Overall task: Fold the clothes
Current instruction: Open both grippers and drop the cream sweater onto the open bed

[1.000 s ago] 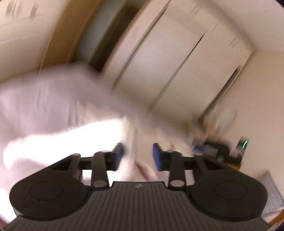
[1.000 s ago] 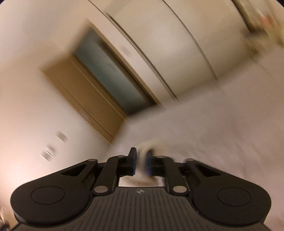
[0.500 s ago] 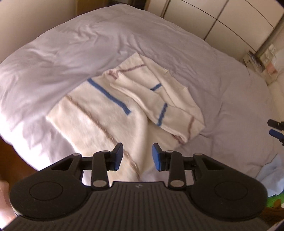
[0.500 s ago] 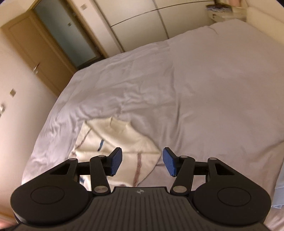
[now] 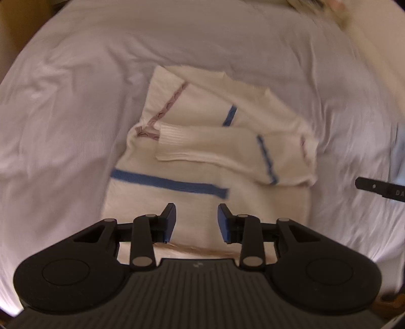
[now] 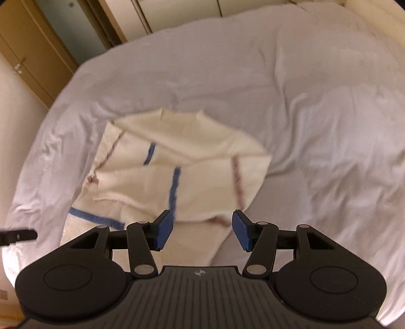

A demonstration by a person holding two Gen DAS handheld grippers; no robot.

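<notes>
A cream knit sweater with blue and brown stripes lies on the bed, one sleeve folded across its body. It also shows in the right wrist view. My left gripper is open and empty, just above the sweater's near hem. My right gripper is open and empty, above the sweater's near right corner. A tip of the right gripper shows at the right edge of the left wrist view. A tip of the left gripper shows at the left edge of the right wrist view.
The bed is covered by a wrinkled pale lilac sheet. A wooden door and white wardrobe fronts stand beyond the bed's far edge. The sheet spreads wide to the left of the sweater.
Both grippers swung down from facing the walls to facing the bed, then moved closer to the sweater. The right gripper opened from nearly shut. The sweater lies as it did half a second ago.
</notes>
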